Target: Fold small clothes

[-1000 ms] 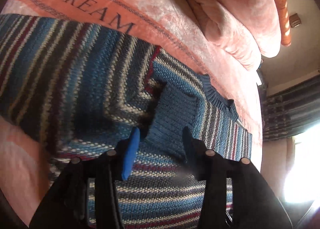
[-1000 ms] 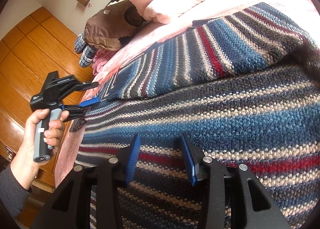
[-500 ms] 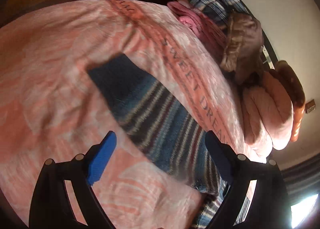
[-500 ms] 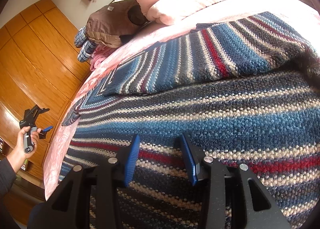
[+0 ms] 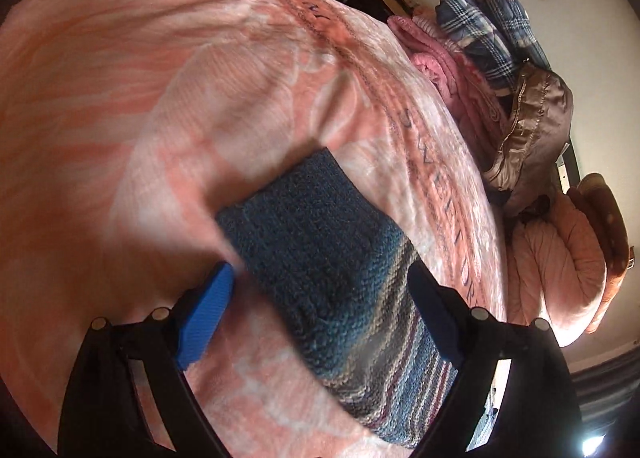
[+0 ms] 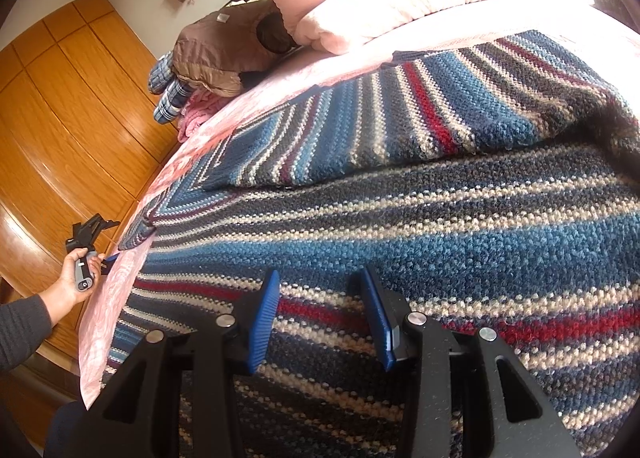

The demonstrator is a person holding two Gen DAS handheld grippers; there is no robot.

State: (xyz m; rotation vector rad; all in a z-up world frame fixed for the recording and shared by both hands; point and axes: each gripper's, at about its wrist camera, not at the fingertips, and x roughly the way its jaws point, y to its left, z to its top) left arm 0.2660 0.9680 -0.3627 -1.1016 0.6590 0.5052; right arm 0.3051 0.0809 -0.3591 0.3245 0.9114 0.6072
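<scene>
**Left gripper off the folded sleeve, now over the far cuff**

Left: left gripper (image 5: 320, 314) spread wide, holding nothing, framing the dark-blue ribbed cuff (image 5: 304, 217) of the outstretched sleeve (image 5: 360, 330) on the pink "SWEET DREAM" blanket (image 5: 160, 97). A second ago: same gripper narrower, over the sweater's chest at the cuff of the sleeve already folded in. Since then: swung out past the bed edge, opened, brought round to this second sleeve. Image slightly blurred, so contact with the knit not certain.

Centre: striped knit sweater (image 6: 440, 225) flat across the bed, one sleeve (image 6: 400, 117) laid diagonally over the body. In the right wrist view, the person's hand (image 6: 78, 270) and the left gripper at the bed's left edge, close to the sleeve tip (image 6: 134, 236).

Right: right gripper (image 6: 320, 318) partly open, empty, low over the hem stripes, unchanged from a second ago.

Meaning for the task: first sleeve fold apparently done; second sleeve probably next, needing a pinch on the cuff and a carry inward across the body.
</scene>
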